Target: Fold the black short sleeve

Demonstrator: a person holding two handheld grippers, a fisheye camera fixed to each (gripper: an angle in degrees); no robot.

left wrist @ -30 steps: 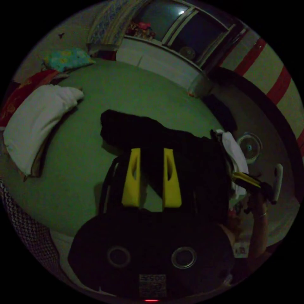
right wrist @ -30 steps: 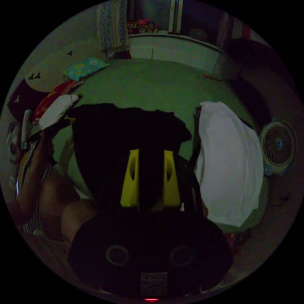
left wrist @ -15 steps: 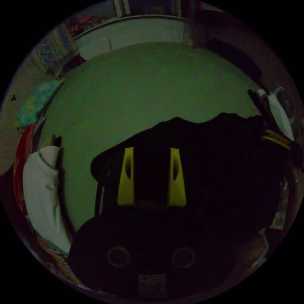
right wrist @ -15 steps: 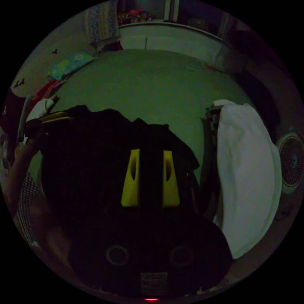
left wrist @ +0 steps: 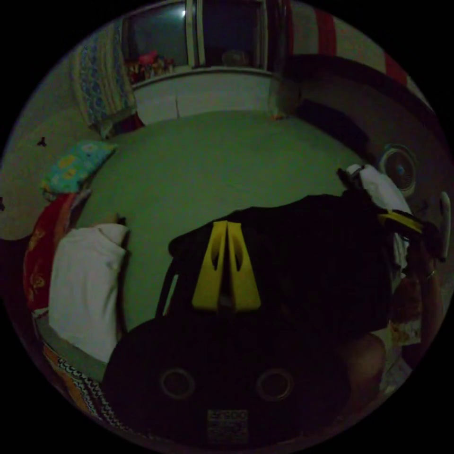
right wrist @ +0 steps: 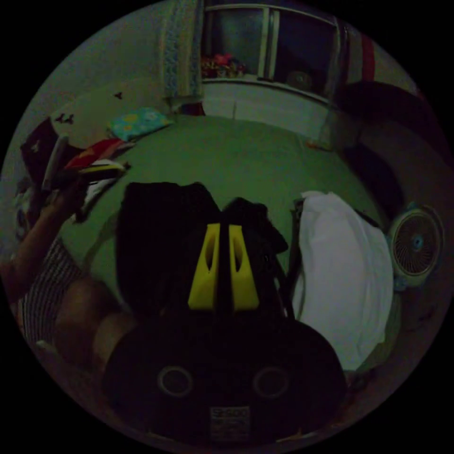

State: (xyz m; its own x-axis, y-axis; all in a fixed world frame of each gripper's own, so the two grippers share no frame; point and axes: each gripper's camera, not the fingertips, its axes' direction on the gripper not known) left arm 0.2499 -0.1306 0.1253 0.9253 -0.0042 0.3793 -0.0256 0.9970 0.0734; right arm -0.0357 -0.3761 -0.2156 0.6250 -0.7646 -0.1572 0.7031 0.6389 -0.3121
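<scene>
On green bed | left tool pinched together on black short sleeve | right tool clamped on it, white pile at 3 o'clock

The dim light swallows my black short sleeve: its folds and edges toward 6 o'clock are unreadable.

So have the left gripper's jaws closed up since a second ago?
Yes. The left gripper had a wide gap between its jaws; now its yellow tips meet, over the black shirt on the green bed.

Both fisheye views are very dim, murky, edges curved and black.
</scene>
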